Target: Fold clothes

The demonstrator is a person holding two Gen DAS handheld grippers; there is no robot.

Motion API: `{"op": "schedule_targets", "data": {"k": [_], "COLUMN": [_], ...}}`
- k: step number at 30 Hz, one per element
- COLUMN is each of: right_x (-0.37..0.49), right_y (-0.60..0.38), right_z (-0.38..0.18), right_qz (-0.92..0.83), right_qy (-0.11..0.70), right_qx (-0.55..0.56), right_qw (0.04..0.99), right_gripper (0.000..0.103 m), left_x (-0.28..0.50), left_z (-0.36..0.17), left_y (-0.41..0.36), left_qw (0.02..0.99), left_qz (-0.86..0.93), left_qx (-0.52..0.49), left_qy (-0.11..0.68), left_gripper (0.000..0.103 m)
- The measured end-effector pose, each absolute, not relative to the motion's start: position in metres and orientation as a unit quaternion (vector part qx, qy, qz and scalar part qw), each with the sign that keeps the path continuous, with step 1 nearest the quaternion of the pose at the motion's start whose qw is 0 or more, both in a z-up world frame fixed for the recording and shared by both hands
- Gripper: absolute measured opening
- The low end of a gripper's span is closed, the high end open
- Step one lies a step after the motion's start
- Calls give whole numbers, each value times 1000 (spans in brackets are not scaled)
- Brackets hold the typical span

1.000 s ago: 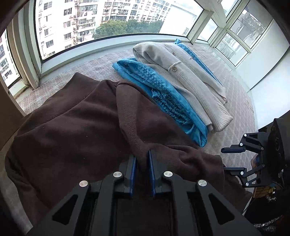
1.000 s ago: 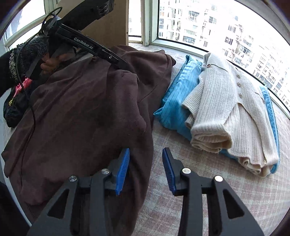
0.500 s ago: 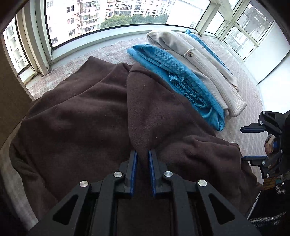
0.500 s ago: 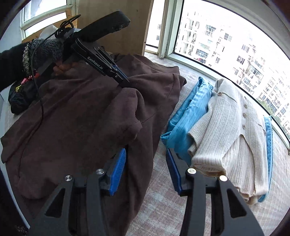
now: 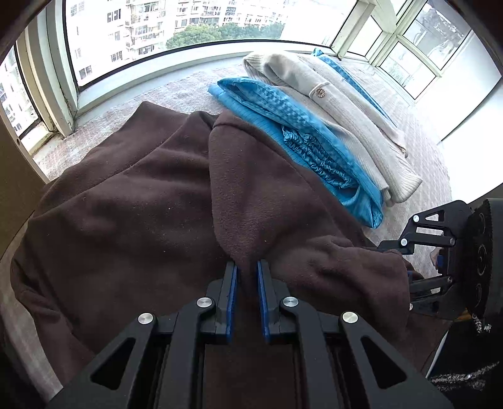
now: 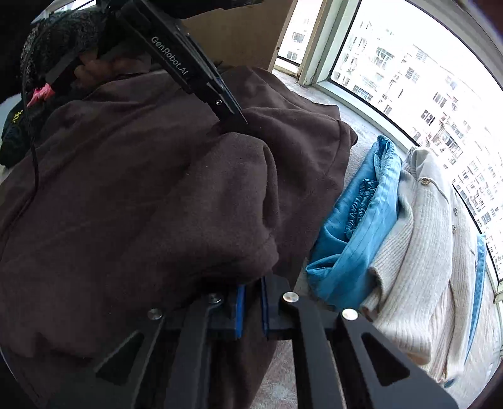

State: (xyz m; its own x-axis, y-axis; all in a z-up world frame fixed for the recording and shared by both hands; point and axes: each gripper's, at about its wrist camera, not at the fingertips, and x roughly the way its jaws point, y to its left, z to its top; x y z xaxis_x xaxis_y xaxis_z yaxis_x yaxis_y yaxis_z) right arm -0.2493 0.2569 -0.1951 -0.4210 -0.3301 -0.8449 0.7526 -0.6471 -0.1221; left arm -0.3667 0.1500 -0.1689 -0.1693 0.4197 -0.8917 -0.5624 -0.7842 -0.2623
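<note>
- Brown fleece garment (image 5: 132,201) spread over patterned bed surface (image 5: 188,91) by the window; fills most of both views. Long axis runs from the near edge away toward the window (image 5: 176,28). One side folded over onto the body, forming a raised ridge along that axis.
- Cream knit cardigan (image 5: 342,107) folded, lying on top of the blue garment, just beside the brown one on its right. Long axis roughly parallel to the brown garment's.
- Blue satin garment (image 5: 283,116) folded under the cardigan; its near edge touches the brown fleece.
- Left gripper (image 5: 245,277): blue pads close together, pinching a fold of brown fleece at the ridge's near end.
- Right gripper (image 6: 251,299): pads nearly together, clamped on the fleece's edge at its right side.
</note>
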Motion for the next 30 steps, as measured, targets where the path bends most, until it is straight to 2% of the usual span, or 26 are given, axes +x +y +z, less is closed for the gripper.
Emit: {"op": "schedule_targets", "data": {"k": [6,7,9,11,13,16,17,20,21,23,26,29,30], "right_x": [-267,-270,-275,-278,-275,-275,-275,-274,-276,-276,-279,-276,-274], "right_y": [315,323,336,347,352,337,332,330,335,349,350,353,357], "right_z": [-163,-160,-161,-163,-167,-170,-168,-161,-160,-167,-175,-172,-170], "right_qz": [-854,-858,-855,-848,-846,-848,-850,-858,-863,-866,-858,-856,-855], "right_qy": [124,96,29,-31,-55,-39,-31,-34,-42,-40,-21,5,12], "right_qx": [417,420,434,443,444,436,432,415,414,430,452,460,462], "right_qw": [285,280,283,288,291,298,301,302,286,253,242,237,236], "right_gripper": [7,7,7,7,7,7,7,7,7,7,8,13,14], "left_x": [-368,-371,-377,-388,-406,-432,-436,-434,-434,-439,-439,-405,-390], "left_z": [-159,-154,-144,-140,-149,-172,-182,-181,-175,-161,-154,-130,-123], "left_y": [157,158,161,163,170,184,191,200,200,195,192,172,166], "left_qw": [347,348,347,346,347,347,344,345,346,311,281,268,265], "left_qz": [761,763,770,774,763,740,734,745,757,795,796,811,814], "left_qx": [-548,-545,-536,-531,-545,-575,-584,-570,-553,-519,-536,-520,-517], "left_qy": [35,27,12,1,-16,-37,-31,-30,-37,-51,-30,-15,-12], "left_gripper": [11,13,31,34,35,38,34,8,6,6,10,30,31]}}
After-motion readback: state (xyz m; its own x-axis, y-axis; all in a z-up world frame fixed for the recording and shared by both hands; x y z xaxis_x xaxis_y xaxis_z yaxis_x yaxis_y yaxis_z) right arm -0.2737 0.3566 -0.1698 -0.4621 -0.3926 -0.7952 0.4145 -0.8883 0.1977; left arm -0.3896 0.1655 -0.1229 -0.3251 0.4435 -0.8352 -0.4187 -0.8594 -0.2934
